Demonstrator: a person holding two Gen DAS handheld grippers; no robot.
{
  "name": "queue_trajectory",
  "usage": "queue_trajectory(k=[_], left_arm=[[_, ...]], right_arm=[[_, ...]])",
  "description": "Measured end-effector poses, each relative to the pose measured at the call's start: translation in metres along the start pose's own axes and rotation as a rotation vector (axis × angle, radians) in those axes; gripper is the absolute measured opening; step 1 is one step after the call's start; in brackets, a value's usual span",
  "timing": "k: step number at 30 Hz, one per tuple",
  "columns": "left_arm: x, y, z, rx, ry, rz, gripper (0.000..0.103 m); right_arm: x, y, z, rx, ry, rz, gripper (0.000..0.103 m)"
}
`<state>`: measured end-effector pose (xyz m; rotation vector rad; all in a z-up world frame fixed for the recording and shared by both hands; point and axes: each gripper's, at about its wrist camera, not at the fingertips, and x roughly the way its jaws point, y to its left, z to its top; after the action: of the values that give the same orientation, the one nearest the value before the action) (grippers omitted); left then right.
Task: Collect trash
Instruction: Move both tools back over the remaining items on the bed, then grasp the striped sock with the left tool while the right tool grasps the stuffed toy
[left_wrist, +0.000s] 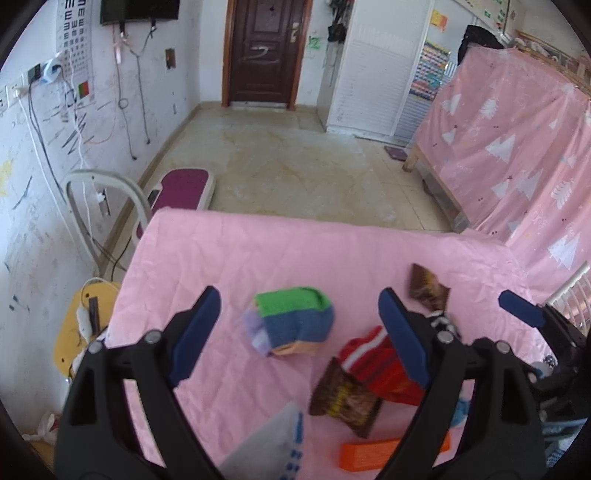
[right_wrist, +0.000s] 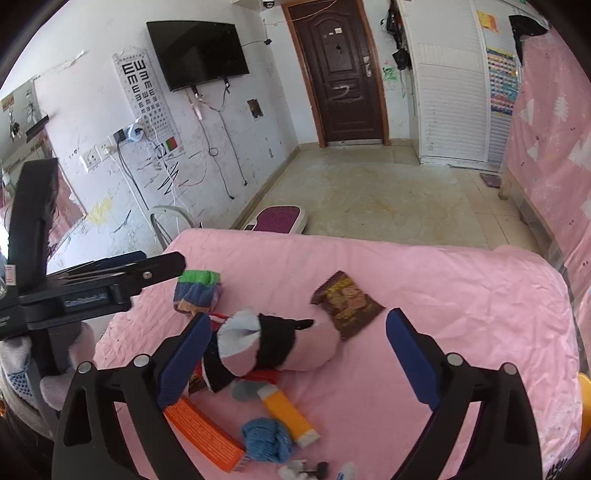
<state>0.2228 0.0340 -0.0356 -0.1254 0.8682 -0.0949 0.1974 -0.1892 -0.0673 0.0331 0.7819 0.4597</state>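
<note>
Both the left gripper (left_wrist: 295, 332) and right gripper (right_wrist: 295, 354) gape wide, holding nothing – the crinkled brown foil snack wrapper (right_wrist: 347, 304) lies just past the right gripper's tips, touching a rolled pink-and-black sock (right_wrist: 280, 343) – closing early risks pinching that instead

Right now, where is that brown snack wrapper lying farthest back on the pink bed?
In the right wrist view the brown snack wrapper lies flat on the pink sheet, just right of the pink-and-black sock bundle, ahead of the open right claw.
</note>
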Motion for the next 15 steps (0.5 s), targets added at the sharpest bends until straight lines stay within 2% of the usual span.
queue_trajectory(k=[9,15], left_arm=[[0.035,0.016,-0.006,-0.022,0.074,-0.002,0.084],[0.053,0.013,-0.009,-0.006,0.115,0.001,0.086]], right_arm=[[0.029,0.022,-0.005,-0.062,0.057,-0.021,0.086],[0.044,0.009,-0.008,-0.008,0.089,-0.03,0.086]])
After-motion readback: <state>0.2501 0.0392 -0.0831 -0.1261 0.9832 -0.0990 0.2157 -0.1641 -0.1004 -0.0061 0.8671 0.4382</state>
